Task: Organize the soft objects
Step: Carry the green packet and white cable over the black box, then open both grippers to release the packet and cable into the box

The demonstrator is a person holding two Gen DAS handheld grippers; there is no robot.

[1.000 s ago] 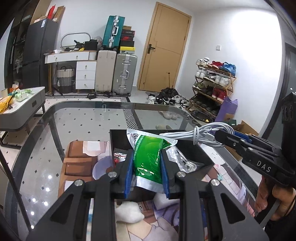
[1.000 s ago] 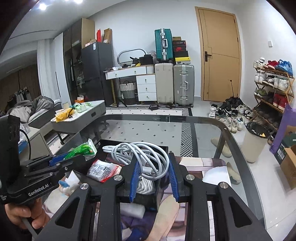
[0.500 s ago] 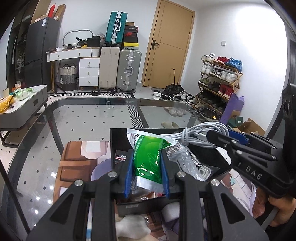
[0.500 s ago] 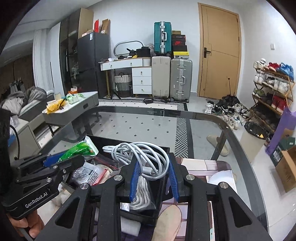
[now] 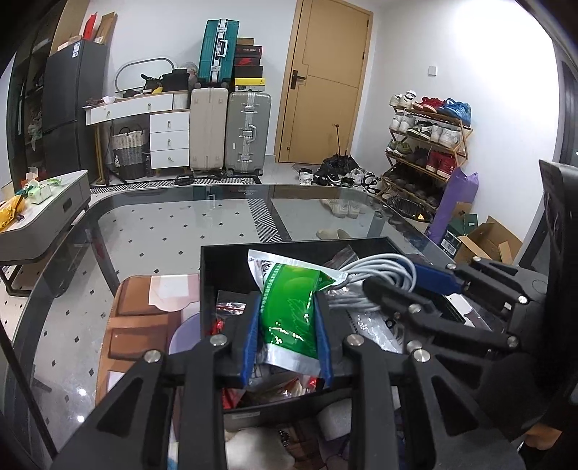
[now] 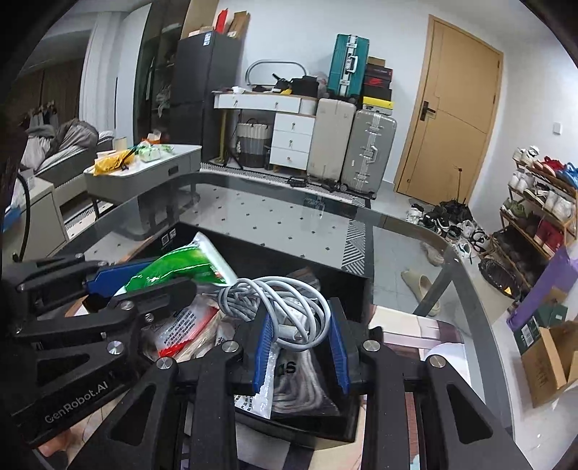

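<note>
Nearly done: left gripper [image 5: 287, 325] jaws clenched on green pouch [image 5: 290, 307], right gripper [image 6: 301, 334] jaws clenched on coiled cable [image 6: 285, 300]; both above black bin [image 5: 209, 285], unreleased. Other packets already below.

Suitcases [image 5: 231, 133] beside wooden door [image 5: 327, 83]

Far wall: we see a white wall [image 5: 151, 32] and wooden door [image 5: 325, 83].
Left: our white dresser [image 5: 159, 126] (suitcases [image 5: 231, 133] beside it).
Right: shoe rack [image 5: 426, 144].
Floor: pale tiles [image 6: 274, 206].
</note>
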